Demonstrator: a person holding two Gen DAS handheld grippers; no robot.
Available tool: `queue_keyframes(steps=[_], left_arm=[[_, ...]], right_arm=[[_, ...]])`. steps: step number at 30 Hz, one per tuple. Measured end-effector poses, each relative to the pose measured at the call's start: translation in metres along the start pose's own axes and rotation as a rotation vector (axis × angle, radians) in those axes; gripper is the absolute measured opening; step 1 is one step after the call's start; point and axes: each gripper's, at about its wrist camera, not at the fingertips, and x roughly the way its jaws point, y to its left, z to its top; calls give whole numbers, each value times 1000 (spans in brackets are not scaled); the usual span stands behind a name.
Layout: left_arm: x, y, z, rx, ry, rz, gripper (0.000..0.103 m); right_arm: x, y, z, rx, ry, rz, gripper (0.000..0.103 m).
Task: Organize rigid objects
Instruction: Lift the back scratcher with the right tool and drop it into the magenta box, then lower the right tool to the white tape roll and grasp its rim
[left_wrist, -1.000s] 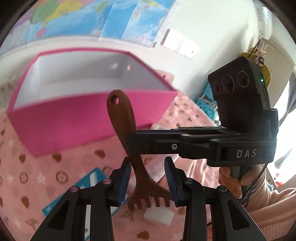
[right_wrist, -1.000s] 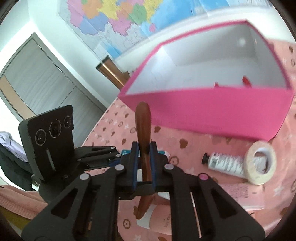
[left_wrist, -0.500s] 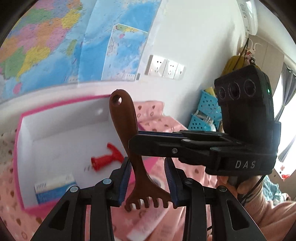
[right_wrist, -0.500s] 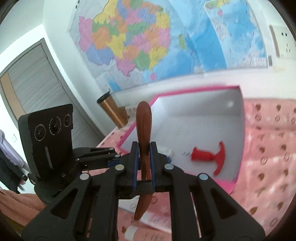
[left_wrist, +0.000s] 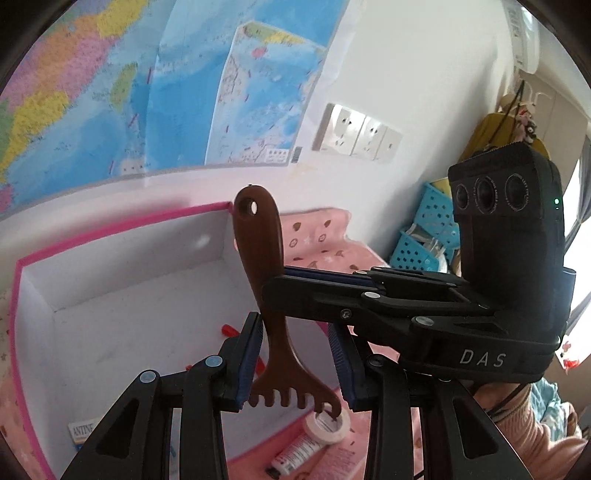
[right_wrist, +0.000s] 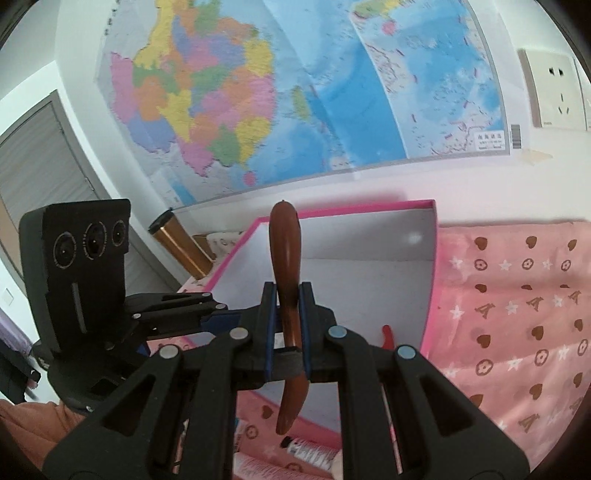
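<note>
We are gripping the brown wooden comb (right_wrist: 287, 295) by its handle with the right gripper (right_wrist: 286, 325), fingers clamped on it, holding it upright at frame centre above the pink box (right_wrist: 428, 295) for dropping in. The left gripper (left_wrist: 295, 354) is flanking the comb, fingers parted, not touching.

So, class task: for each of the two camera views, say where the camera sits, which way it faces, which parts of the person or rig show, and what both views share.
Left wrist: sits on the left gripper, faces the pink box and wall map; shows its own open fingers, the right gripper and a pink sleeve.
Right wrist: sits on the right gripper, faces the same box and map; shows its fingers shut on the brown comb, plus the left gripper.
Shared: comb, box, map, pink cloth.
</note>
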Motion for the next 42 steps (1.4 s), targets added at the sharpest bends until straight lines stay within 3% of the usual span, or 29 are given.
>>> queue_keyframes(steps=[6,13,21,24,31,42], left_arm=[[24,9,-1,-34,51,-4,36],[37,19,-9,-72,88,31,39],[-10,11,-33,-4,-16,96,44],[-27,3,-46,27,-45,105,46],[-49,-9,-80,47,-56,99,50],[-25,-15,-126,-19,51,56,50]], right_arm=[[16,-18,-2,26,48,-29,13],[20,-31,-4,51,50,-144,20],[-16,-23,-23,48,-9,-124,25],[-30,-18,-35,47,-25,-104,34],[-54,-16,-65,67,-18,-88,37],[-39,-33,-121,110,126,-171,39]])
